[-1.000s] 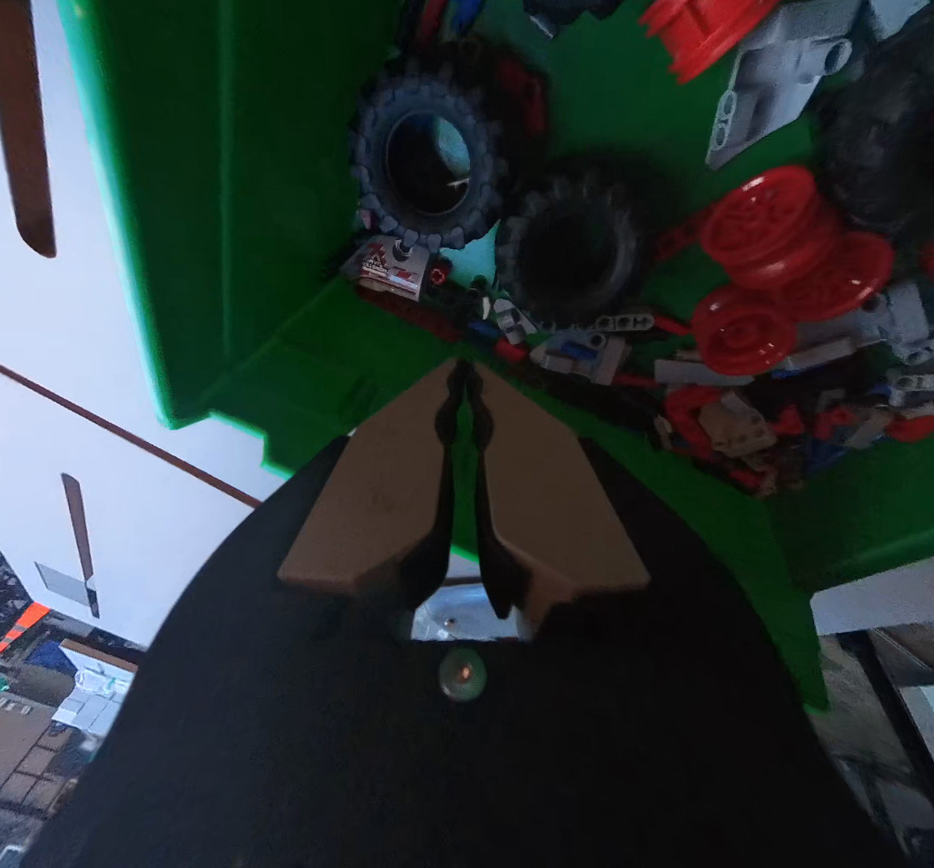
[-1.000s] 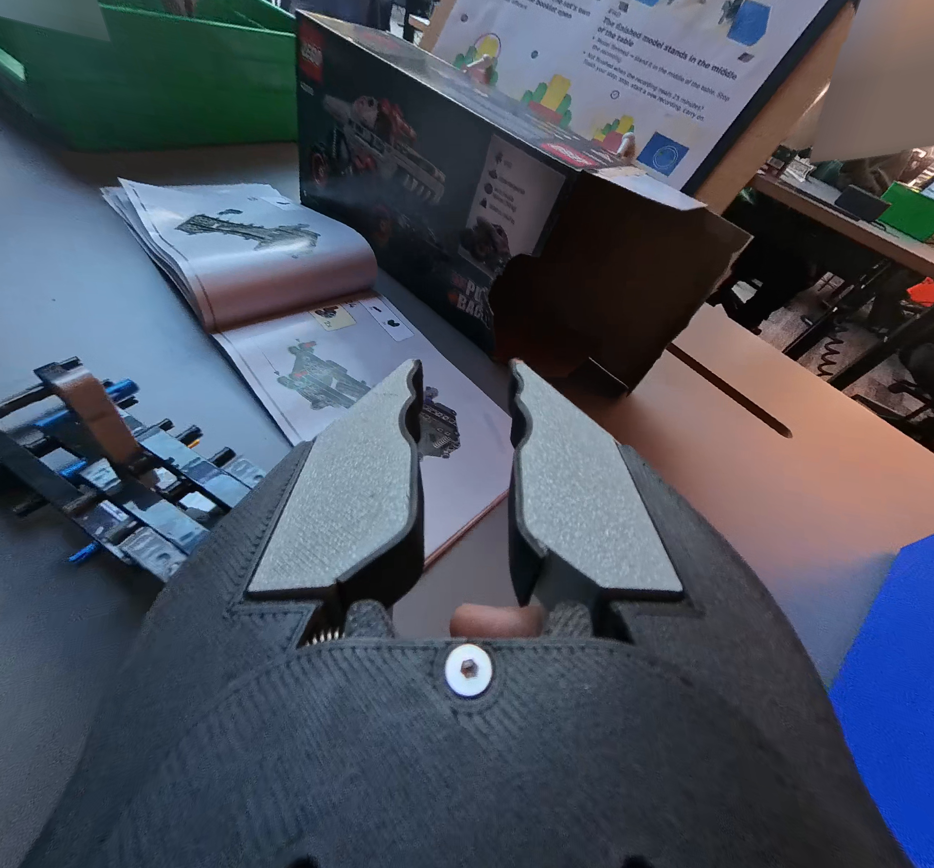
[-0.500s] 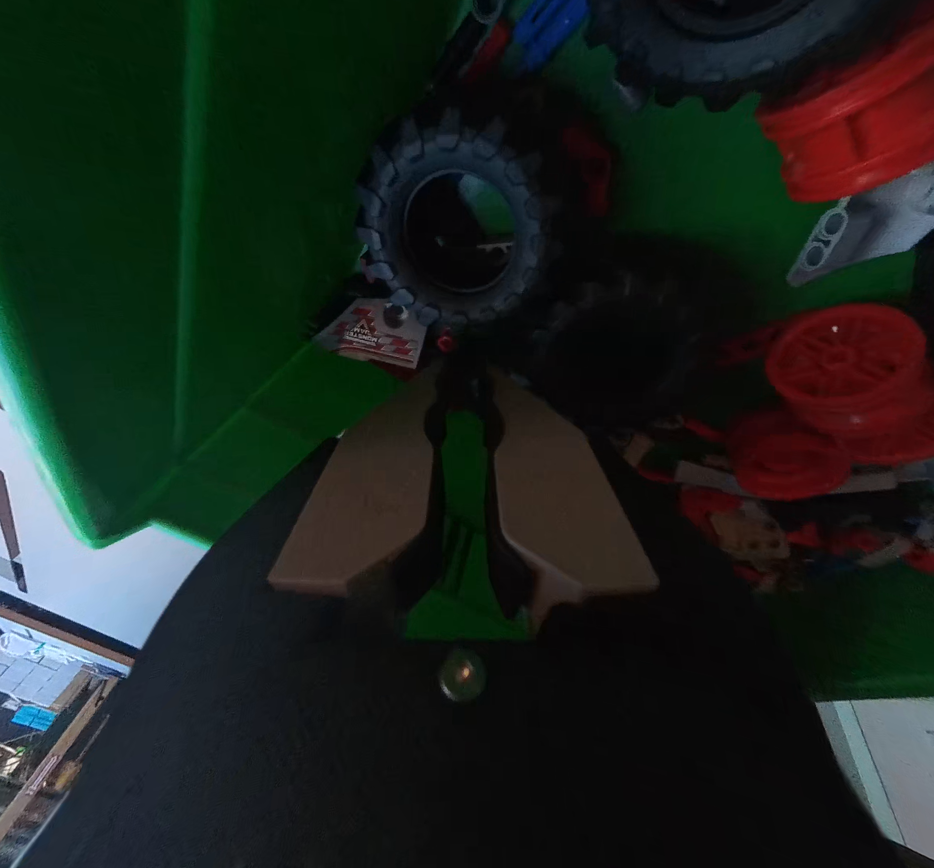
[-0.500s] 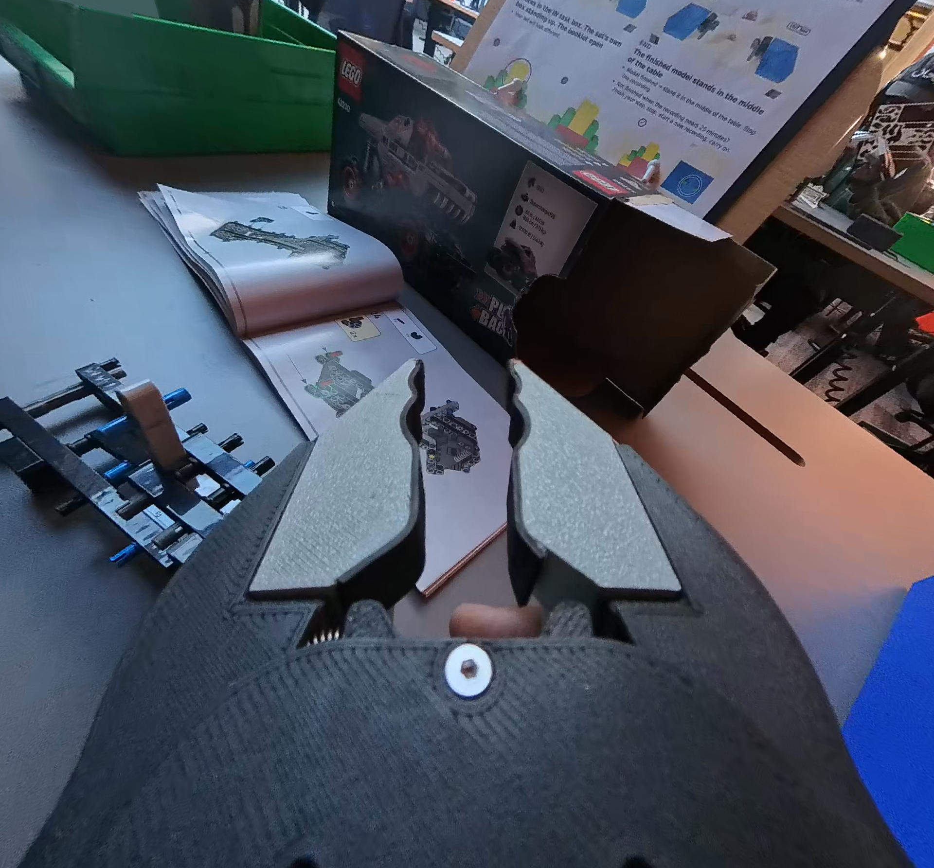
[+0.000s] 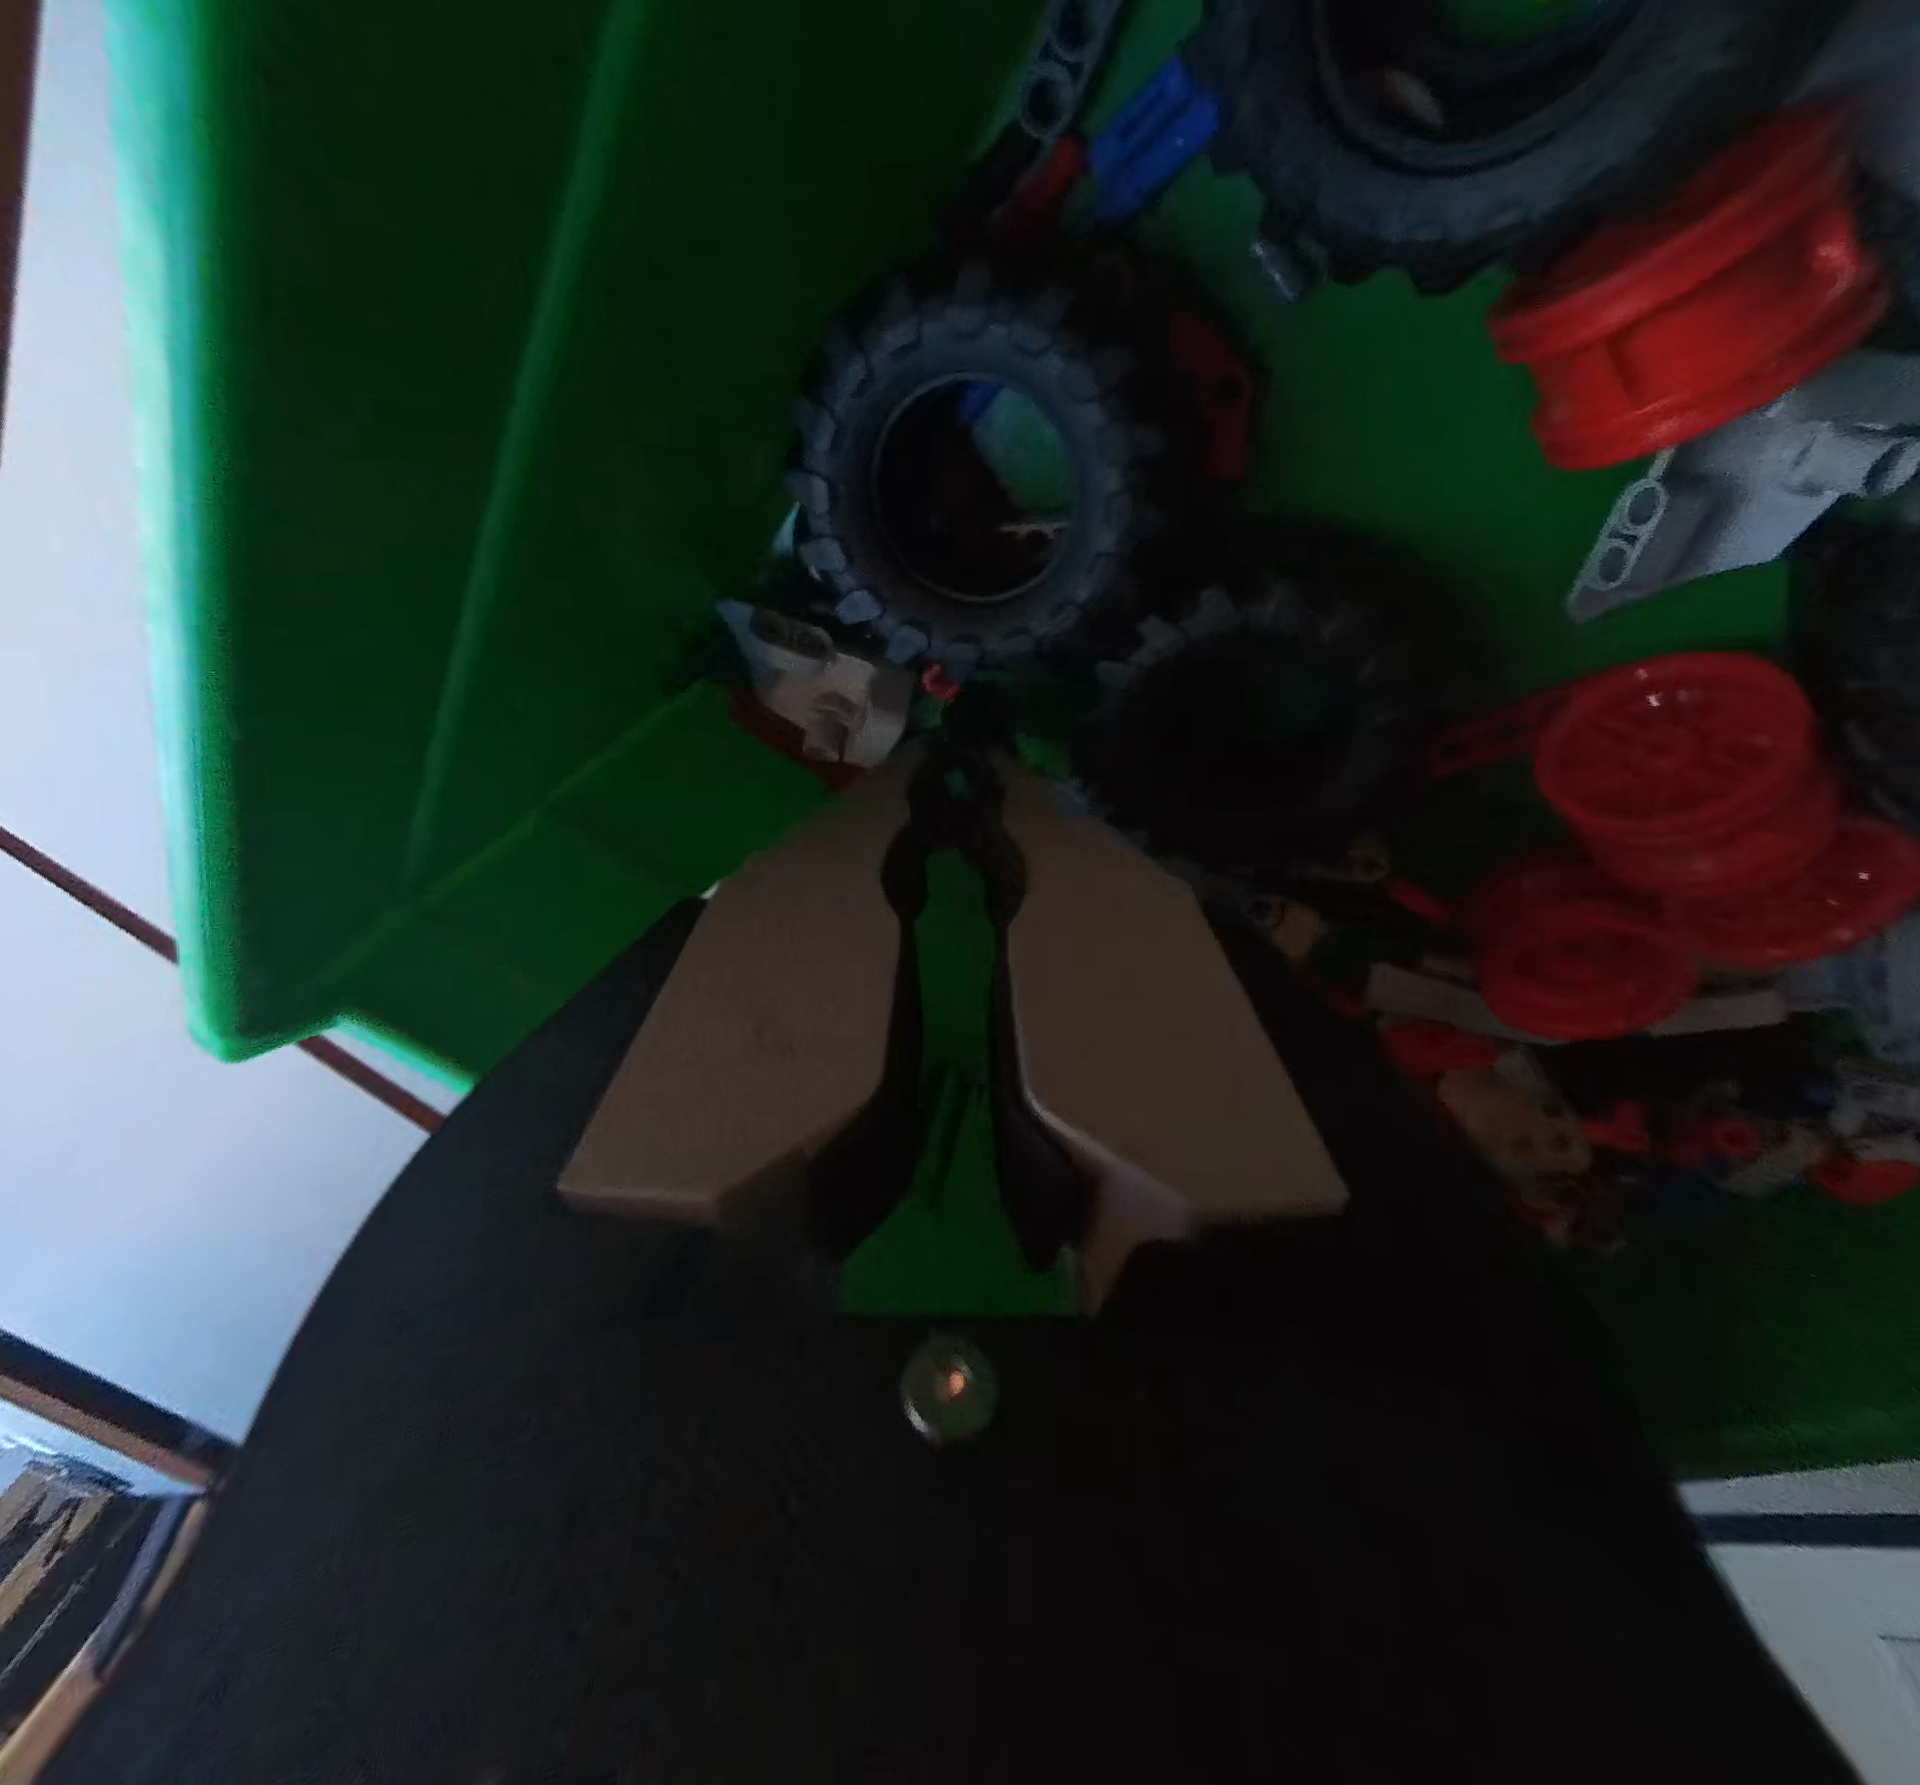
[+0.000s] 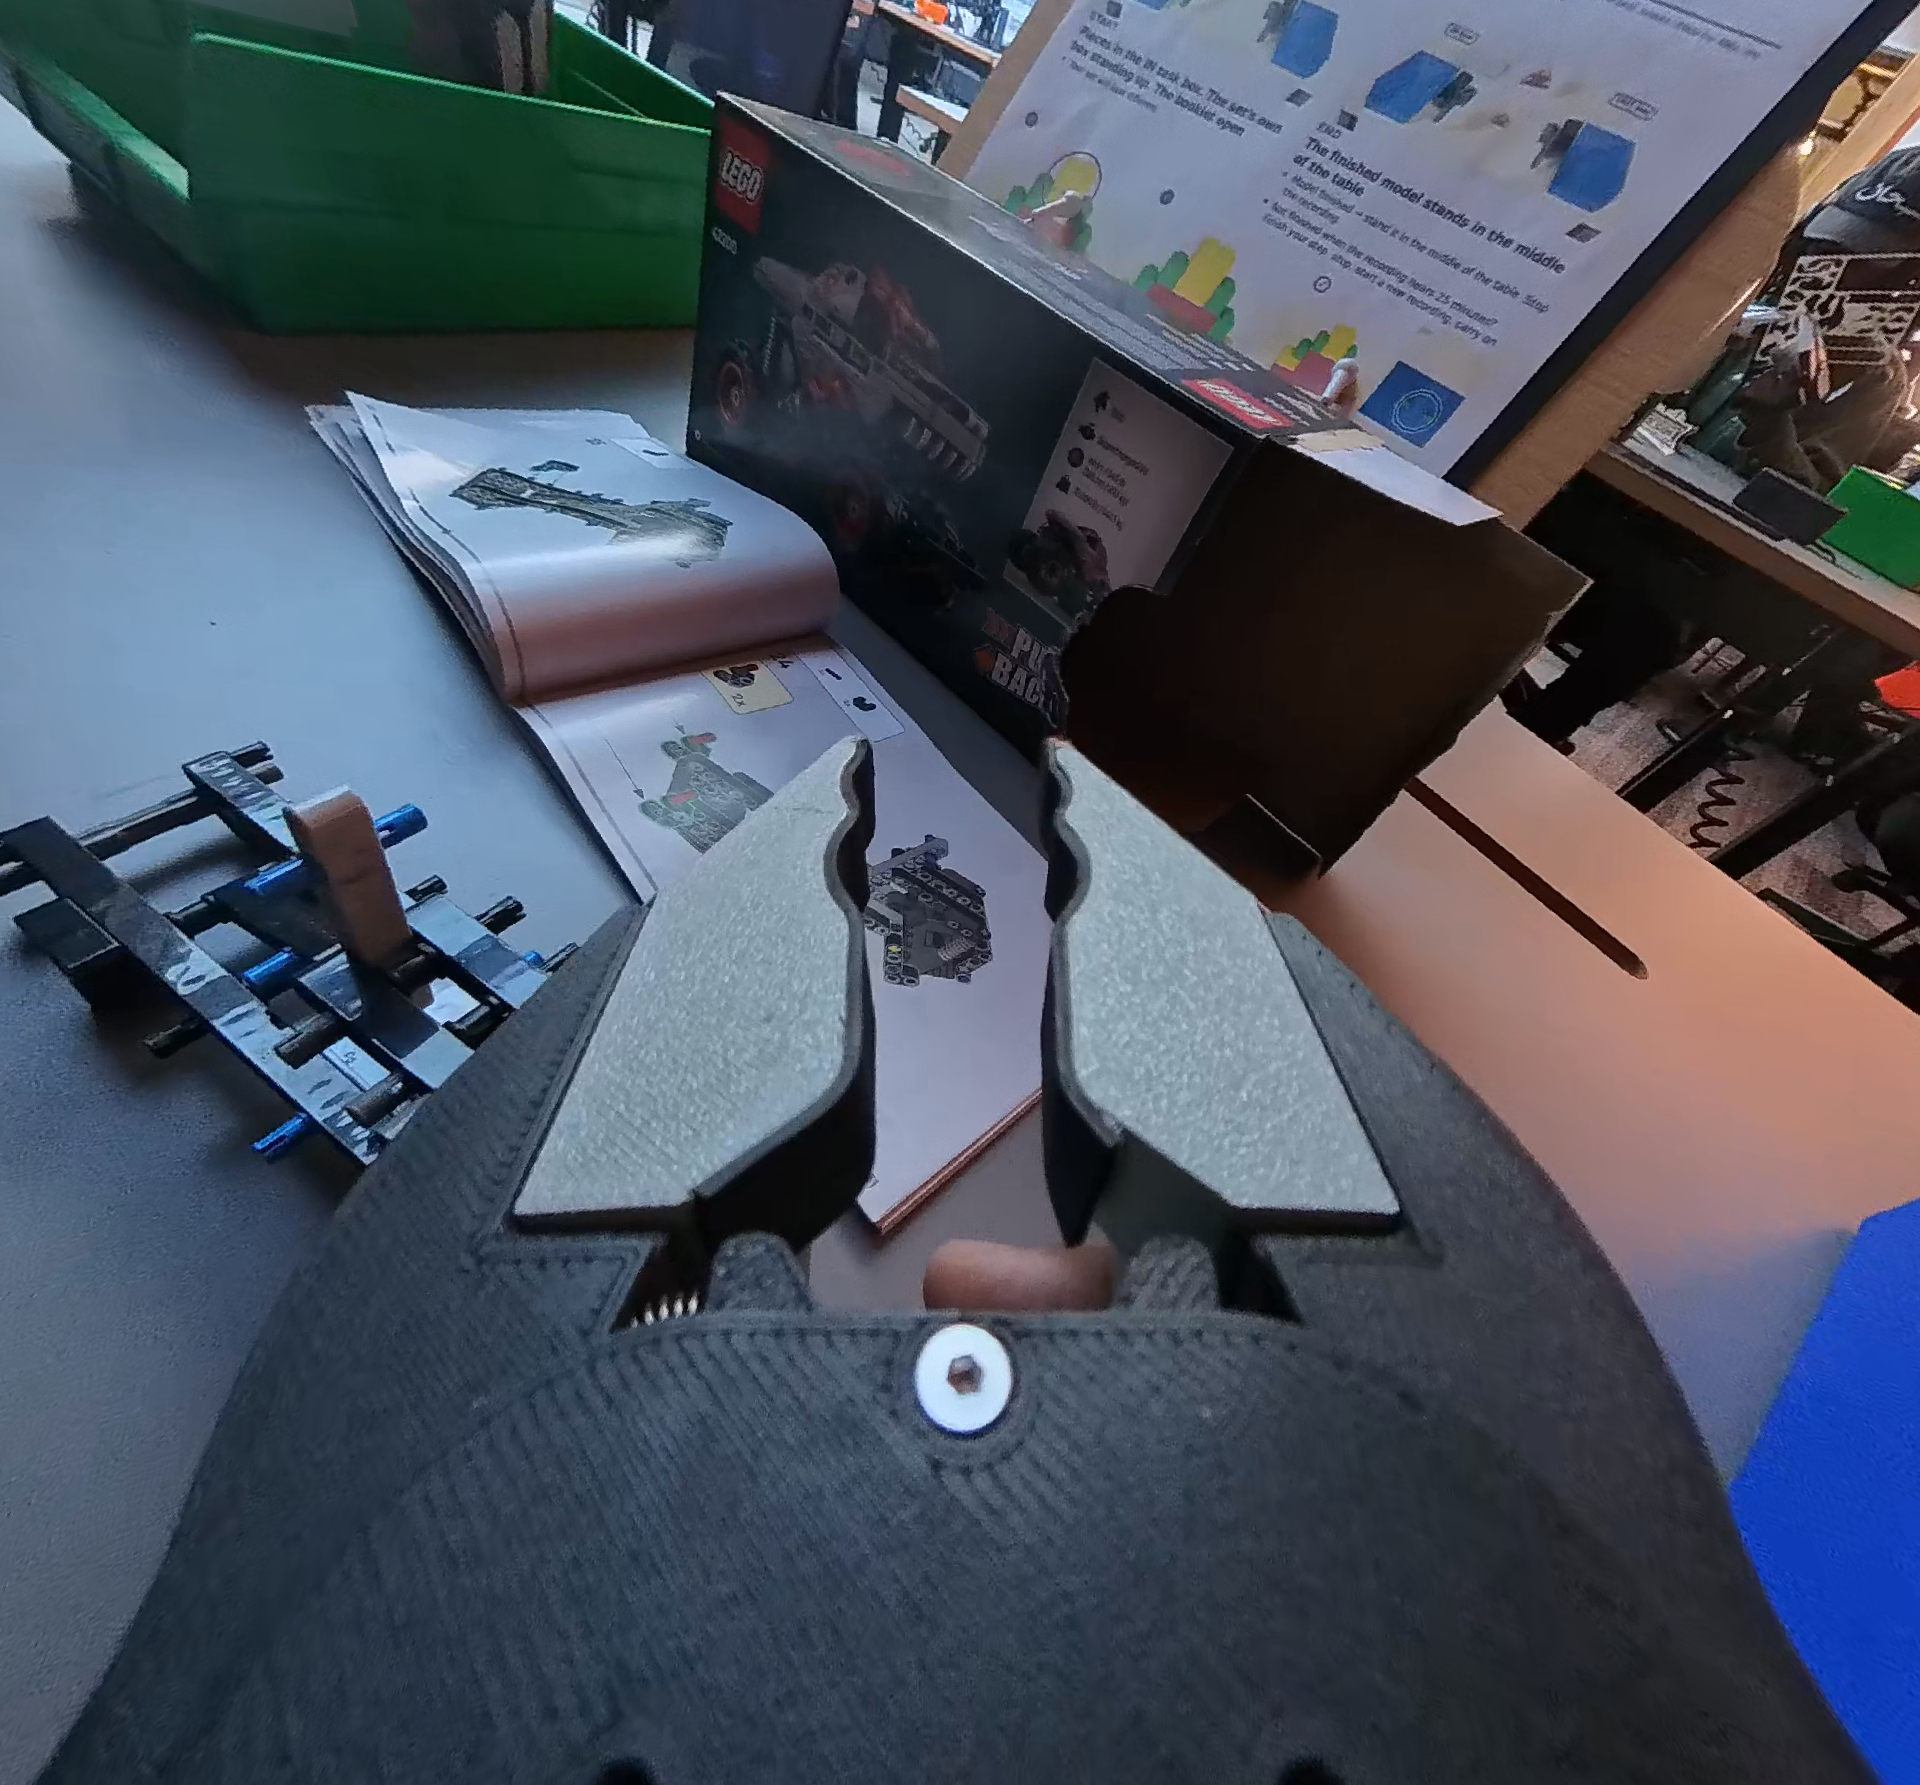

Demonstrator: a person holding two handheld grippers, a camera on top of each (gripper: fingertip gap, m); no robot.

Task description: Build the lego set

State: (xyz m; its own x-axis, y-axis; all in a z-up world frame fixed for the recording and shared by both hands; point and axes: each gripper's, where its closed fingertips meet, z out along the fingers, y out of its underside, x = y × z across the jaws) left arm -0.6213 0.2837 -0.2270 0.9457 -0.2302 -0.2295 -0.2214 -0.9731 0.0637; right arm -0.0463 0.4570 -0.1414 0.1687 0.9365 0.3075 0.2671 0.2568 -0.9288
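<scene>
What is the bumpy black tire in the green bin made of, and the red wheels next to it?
The black tire looks like soft matte rubber: dull surface, chunky tread blocks, hollow middle. The red wheels look like hard glossy plastic: smooth moulded ribs catching small bright glints. The green bin seems to be smooth moulded plastic with a faint sheen. The picture is dark and blurry, so these are best guesses.
</scene>
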